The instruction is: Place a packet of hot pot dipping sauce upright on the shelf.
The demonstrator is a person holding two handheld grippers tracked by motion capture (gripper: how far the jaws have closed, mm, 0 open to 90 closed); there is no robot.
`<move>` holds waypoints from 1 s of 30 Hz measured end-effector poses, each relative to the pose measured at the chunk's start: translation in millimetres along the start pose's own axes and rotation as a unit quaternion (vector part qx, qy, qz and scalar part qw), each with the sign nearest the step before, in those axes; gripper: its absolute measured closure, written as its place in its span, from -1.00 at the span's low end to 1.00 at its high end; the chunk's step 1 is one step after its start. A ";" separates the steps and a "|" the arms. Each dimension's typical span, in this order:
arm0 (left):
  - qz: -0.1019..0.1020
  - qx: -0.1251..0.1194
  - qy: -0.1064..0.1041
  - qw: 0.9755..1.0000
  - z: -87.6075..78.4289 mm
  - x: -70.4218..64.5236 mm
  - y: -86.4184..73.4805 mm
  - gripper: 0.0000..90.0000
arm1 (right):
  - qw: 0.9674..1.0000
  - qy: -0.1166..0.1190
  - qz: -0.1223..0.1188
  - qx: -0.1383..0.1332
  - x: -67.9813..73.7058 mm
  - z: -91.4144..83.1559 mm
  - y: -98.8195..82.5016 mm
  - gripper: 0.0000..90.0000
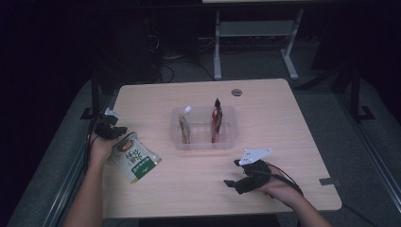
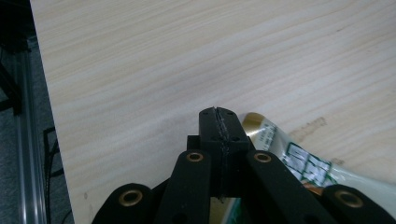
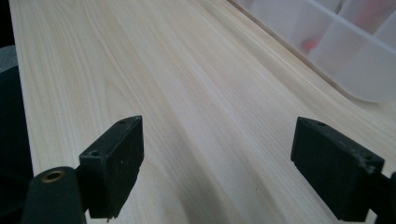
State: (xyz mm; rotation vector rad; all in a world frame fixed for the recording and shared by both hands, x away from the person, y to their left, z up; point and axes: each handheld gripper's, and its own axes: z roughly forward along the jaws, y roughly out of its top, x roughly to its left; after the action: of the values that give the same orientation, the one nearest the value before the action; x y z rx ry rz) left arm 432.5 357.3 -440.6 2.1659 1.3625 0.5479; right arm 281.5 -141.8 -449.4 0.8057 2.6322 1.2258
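A green and white snack pouch [image 1: 136, 160] lies tilted at the table's left edge, and my left gripper [image 1: 122, 136] is at its upper left corner. In the left gripper view the black jaws [image 2: 218, 127] are pressed together with a thin edge of the pouch [image 2: 299, 161] between them; the rest of the pouch spreads out to the right below the jaws. My right gripper [image 1: 231, 173] rests low over the table near the front right, pointing left. Its jaws [image 3: 219, 163] stand wide apart with only bare wood between them.
A clear plastic bin [image 1: 178, 137] sits in the middle of the table with a brownish packet [image 1: 184, 125] and a red packet [image 1: 216, 120] standing upright in it. Its wall [image 3: 345, 70] is ahead and to the right of the right gripper. A round cable hole [image 1: 236, 92] is at the back.
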 end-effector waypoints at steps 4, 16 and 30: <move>0.003 0.011 0.001 1.000 6.4 1.7 -1.5 0.99 | 1.000 0.000 0.002 -0.001 -0.3 0.2 0.5 -0.62; 0.000 0.030 -0.031 0.999 2.2 0.9 -14.7 1.00 | 1.000 -0.003 0.006 -0.002 -1.6 -0.9 -0.4 -0.62; 0.023 0.055 -0.093 0.994 -30.6 -27.6 -46.8 1.00 | 1.000 -0.006 0.006 -0.007 -1.8 -3.7 0.8 -0.62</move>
State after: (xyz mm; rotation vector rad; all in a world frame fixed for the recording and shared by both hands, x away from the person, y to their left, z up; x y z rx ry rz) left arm 370.5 355.5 -447.3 2.2775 1.2724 0.2831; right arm 282.1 -144.8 -446.6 0.8258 2.6107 1.2378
